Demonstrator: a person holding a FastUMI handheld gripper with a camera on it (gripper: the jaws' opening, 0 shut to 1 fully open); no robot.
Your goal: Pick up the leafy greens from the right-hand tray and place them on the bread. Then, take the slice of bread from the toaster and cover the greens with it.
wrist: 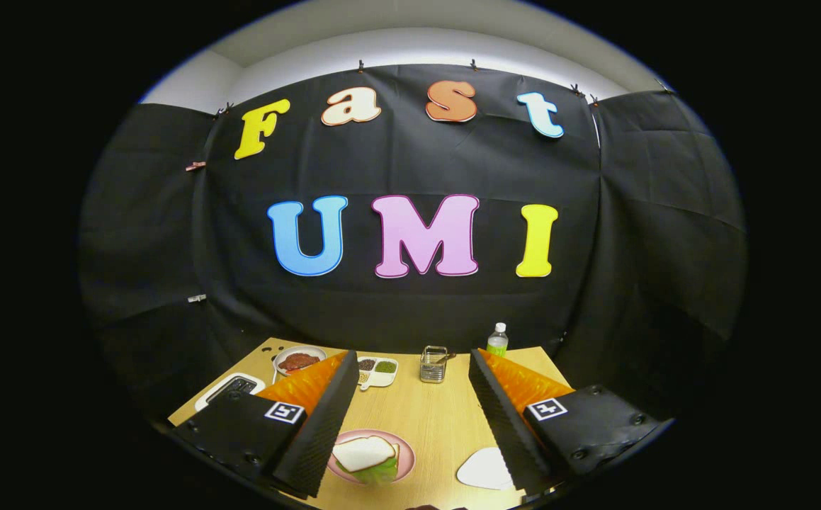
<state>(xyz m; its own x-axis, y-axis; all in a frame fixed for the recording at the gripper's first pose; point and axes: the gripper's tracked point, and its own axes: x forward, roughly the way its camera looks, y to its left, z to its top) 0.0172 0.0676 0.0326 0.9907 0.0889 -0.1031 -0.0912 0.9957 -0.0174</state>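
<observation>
Gripper [410,418]: I am holding it high, fingers spread wide, carrying nothing.
Pink plate [406,453]: sitting between my fingers, low and near.
Bread slice [363,452]: lying on the plate over greens [382,473] peeking out beneath it.
Risk: I am judging a low sweep could knock the bread off.

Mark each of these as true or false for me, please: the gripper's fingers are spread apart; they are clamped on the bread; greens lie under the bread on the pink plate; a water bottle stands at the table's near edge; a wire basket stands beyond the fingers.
1. The gripper has its fingers spread apart: true.
2. The fingers are clamped on the bread: false; they grip nothing.
3. Greens lie under the bread on the pink plate: true.
4. A water bottle stands at the table's near edge: false; it stands at the far edge.
5. A wire basket stands beyond the fingers: true.
</observation>
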